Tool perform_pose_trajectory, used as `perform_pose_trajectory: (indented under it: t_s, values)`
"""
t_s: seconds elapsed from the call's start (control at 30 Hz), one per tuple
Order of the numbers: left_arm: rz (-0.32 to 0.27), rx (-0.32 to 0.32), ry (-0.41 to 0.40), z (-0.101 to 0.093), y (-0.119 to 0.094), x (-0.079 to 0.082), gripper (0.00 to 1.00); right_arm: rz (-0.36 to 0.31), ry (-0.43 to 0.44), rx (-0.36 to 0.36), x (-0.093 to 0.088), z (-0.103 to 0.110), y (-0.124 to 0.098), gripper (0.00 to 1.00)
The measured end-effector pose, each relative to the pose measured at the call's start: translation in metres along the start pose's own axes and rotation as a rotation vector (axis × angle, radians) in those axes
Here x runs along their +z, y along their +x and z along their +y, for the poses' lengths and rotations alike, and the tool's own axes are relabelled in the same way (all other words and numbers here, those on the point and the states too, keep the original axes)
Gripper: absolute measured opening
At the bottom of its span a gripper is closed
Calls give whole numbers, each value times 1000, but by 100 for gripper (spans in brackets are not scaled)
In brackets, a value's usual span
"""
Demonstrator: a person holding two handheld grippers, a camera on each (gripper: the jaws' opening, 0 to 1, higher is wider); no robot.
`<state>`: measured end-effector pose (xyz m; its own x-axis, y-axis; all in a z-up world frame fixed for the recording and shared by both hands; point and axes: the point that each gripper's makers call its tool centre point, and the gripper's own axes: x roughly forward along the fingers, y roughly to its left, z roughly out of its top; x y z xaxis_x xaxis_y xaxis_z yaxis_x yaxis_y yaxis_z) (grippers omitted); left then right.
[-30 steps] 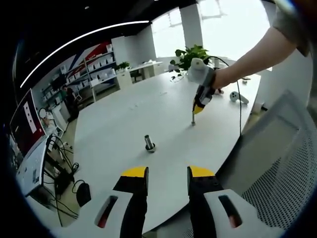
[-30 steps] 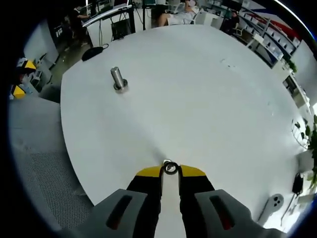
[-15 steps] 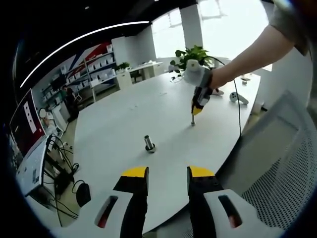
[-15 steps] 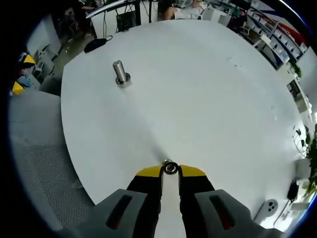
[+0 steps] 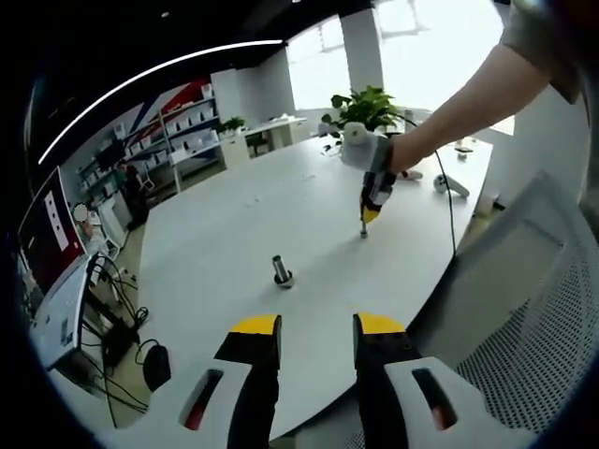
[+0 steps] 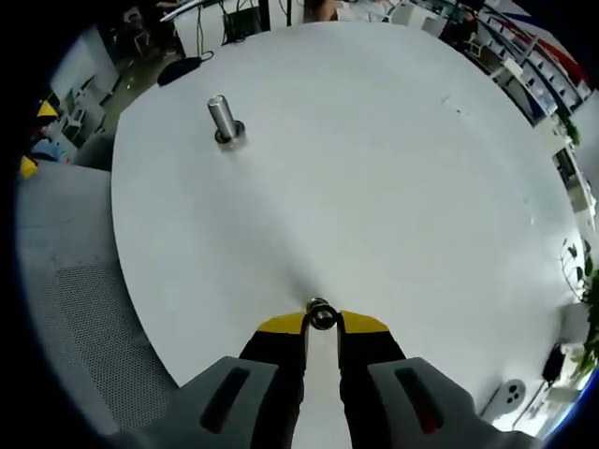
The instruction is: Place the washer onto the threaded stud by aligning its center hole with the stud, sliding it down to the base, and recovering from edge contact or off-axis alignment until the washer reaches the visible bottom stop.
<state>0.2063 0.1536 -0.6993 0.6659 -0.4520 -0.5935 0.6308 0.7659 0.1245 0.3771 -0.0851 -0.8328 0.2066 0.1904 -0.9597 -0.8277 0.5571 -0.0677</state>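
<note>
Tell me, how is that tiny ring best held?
By its outer rim, pinched from opposite sides, as the right gripper holds the washer now. It is thin, and its center hole must stay free for the stud.

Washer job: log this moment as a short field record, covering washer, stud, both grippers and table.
washer: pinched between the right gripper's yellow tips, at the table surface
stud: upright on its base, bare, well away from the washer
right gripper: shut on the washer; in the left gripper view it points down at the table
left gripper: open, holding nothing, near the table edge
table: white, round
</note>
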Motion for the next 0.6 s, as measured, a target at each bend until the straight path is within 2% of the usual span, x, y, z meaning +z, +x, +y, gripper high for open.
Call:
perform_pose_trajectory:
  t_s: [0.27,0.6]
  values:
    - [2,-6,-1,-1,0,0,28,33,-2,12,-7,8,11,14]
    - [2,1,-3,0,0,0,29,56,5,18,-11,1,25,14]
